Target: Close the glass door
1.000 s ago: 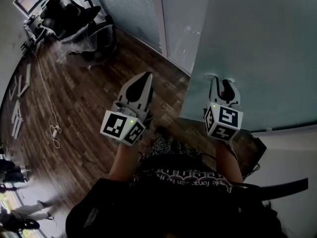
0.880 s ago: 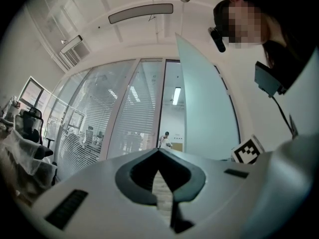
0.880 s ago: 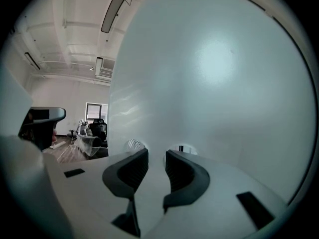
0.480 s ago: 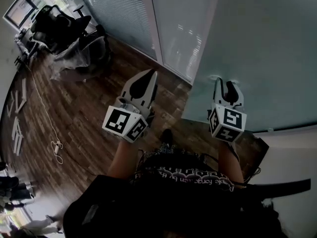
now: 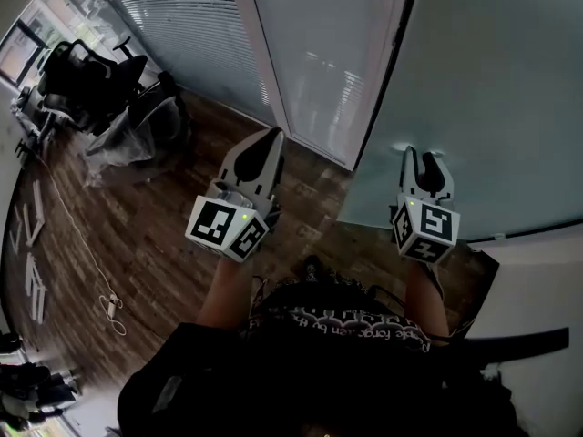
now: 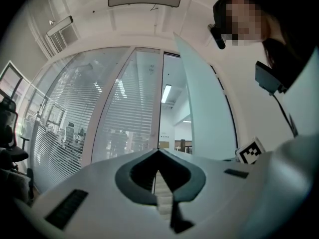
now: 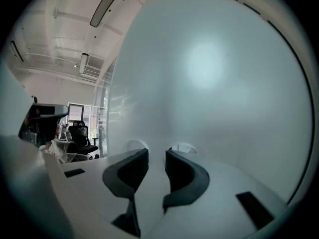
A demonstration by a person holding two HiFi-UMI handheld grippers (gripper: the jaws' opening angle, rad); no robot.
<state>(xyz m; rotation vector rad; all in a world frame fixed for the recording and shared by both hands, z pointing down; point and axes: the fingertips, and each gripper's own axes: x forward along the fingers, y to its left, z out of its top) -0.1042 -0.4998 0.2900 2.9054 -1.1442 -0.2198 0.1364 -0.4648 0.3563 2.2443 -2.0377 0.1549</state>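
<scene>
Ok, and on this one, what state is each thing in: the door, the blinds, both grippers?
glass door: partly open, swung away from its frame.
blinds: lowered behind the glass wall.
left gripper: jaws together, empty, clear of the door.
right gripper: jaws apart, having just closed a little, nothing between them, tips at the door's face.

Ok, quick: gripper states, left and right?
Left gripper: closed, empty.
Right gripper: open, nothing between its jaws, tips at the glass door.
</scene>
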